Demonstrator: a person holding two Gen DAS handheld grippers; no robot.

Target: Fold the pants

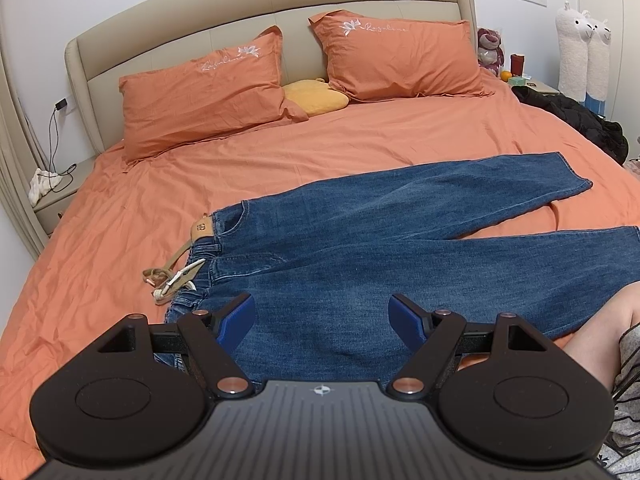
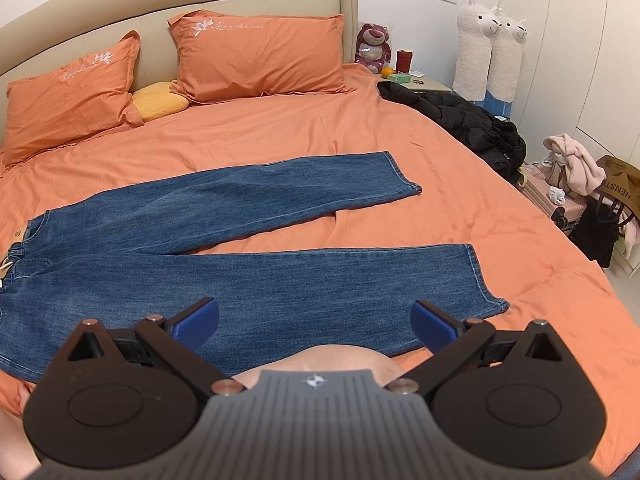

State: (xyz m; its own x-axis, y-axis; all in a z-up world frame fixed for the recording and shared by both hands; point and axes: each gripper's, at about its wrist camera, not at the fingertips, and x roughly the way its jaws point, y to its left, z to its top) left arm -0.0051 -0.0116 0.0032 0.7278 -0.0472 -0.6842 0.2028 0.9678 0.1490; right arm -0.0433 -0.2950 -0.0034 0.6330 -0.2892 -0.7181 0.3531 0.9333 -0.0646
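Note:
Blue jeans [image 1: 360,248] lie flat on the orange bed, waistband at the left with a beige drawstring [image 1: 172,276], legs spread apart toward the right. In the right wrist view the jeans [image 2: 224,240] show both leg hems. My left gripper [image 1: 322,320] is open and empty, hovering above the seat of the jeans near the waistband. My right gripper [image 2: 315,322] is open and empty, above the near leg close to its hem. A bare knee [image 2: 320,360] shows under the right gripper.
The orange bed sheet [image 2: 360,128] carries two orange pillows [image 1: 208,92] and a yellow cushion [image 1: 316,98] by the headboard. A black jacket [image 2: 472,120] lies at the bed's right edge. Nightstands, plush alpacas [image 2: 488,48] and a suitcase with clothes [image 2: 568,184] stand around.

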